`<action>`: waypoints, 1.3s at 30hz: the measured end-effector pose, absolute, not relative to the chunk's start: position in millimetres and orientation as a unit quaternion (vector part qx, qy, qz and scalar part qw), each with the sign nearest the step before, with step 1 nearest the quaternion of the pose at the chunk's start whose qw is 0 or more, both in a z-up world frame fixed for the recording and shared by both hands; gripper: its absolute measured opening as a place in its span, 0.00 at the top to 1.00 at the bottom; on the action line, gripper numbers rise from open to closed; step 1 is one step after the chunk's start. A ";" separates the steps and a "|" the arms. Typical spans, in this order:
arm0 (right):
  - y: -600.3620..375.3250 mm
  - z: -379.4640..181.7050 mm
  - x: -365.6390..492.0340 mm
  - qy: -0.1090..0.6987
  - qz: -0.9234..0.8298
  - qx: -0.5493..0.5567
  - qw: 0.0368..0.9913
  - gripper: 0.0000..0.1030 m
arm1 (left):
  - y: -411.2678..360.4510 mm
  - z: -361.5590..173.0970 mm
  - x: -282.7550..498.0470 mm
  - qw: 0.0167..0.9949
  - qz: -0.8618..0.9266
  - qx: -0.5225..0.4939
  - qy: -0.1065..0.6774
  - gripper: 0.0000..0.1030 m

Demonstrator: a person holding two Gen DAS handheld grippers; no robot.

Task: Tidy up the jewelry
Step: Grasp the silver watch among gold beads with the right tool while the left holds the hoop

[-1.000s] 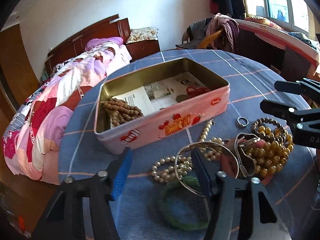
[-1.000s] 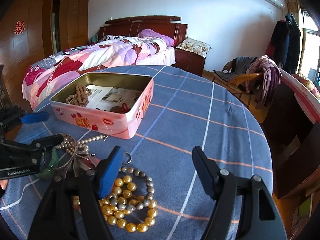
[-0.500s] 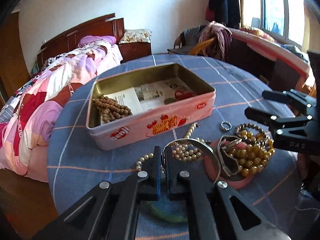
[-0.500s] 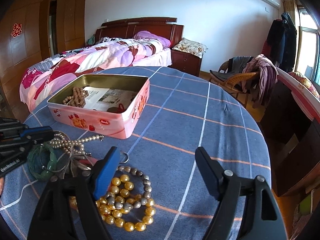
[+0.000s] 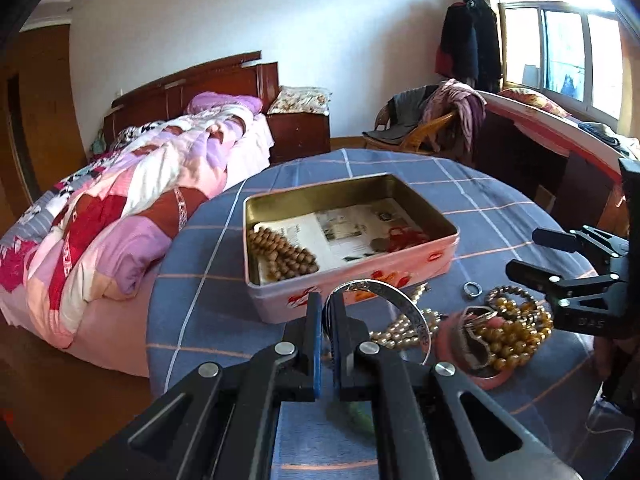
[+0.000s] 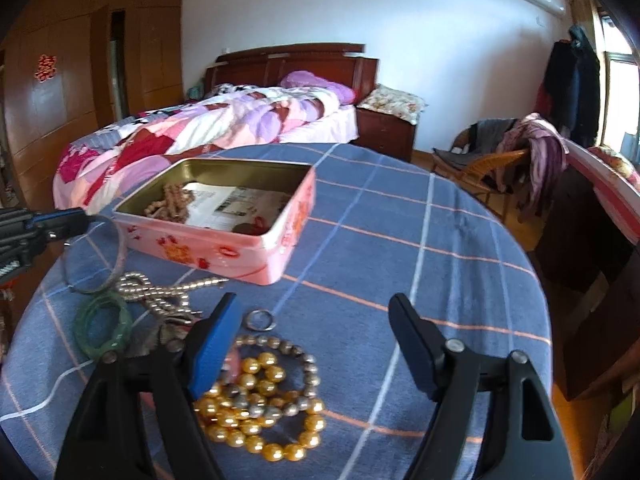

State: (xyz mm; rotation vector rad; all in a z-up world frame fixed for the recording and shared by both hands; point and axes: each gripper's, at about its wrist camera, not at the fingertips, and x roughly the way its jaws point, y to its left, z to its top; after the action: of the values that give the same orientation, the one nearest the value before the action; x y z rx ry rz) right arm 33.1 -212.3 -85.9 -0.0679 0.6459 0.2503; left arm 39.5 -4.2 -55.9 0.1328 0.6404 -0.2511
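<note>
My left gripper [image 5: 328, 306] is shut on a silver bangle [image 5: 416, 320], held a little above the blue checked tablecloth, just in front of the open pink tin [image 5: 360, 280]. From the right wrist view, the left gripper [image 6: 60, 222] and the bangle [image 6: 118, 256] hang left of the tin [image 6: 200, 248]. A wooden bead string [image 5: 280, 252] and a red item lie in the tin. My right gripper [image 6: 314, 304] hovers over the cloth, its jaws closing with nothing between them, beside a small ring [image 6: 260, 319] and gold bead bracelets [image 6: 256, 400].
A pearl necklace [image 6: 168, 290] and a green jade bangle [image 6: 104, 328] lie on the cloth left of the right gripper. The round table's edge drops off at the right. A bed [image 6: 224, 128] stands behind it, with a chair [image 6: 492, 160] holding clothes at the right.
My left gripper closed on the silver bangle and lifted it off the cloth towards the tin. The right gripper stayed in place and its jaws narrowed a little.
</note>
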 end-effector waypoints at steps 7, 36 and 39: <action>-186.4 -88.7 31.2 0.334 0.191 -0.058 0.921 0.48 | 6.3 -64.5 42.5 0.936 -0.111 0.057 0.330 0.98; -157.1 -103.7 41.4 0.396 0.309 -0.066 0.862 0.65 | 12.9 -72.5 43.5 0.933 -0.113 0.042 0.340 0.98; -156.7 -104.0 43.2 0.397 0.311 -0.066 0.861 0.64 | 14.0 -72.3 43.4 0.933 -0.113 0.041 0.340 0.98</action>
State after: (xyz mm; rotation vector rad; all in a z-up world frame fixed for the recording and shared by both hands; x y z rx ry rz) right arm 43.2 -156.7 -104.0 -0.1393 0.8336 0.6517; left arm 43.4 14.0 -72.3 0.0836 0.6953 -0.2310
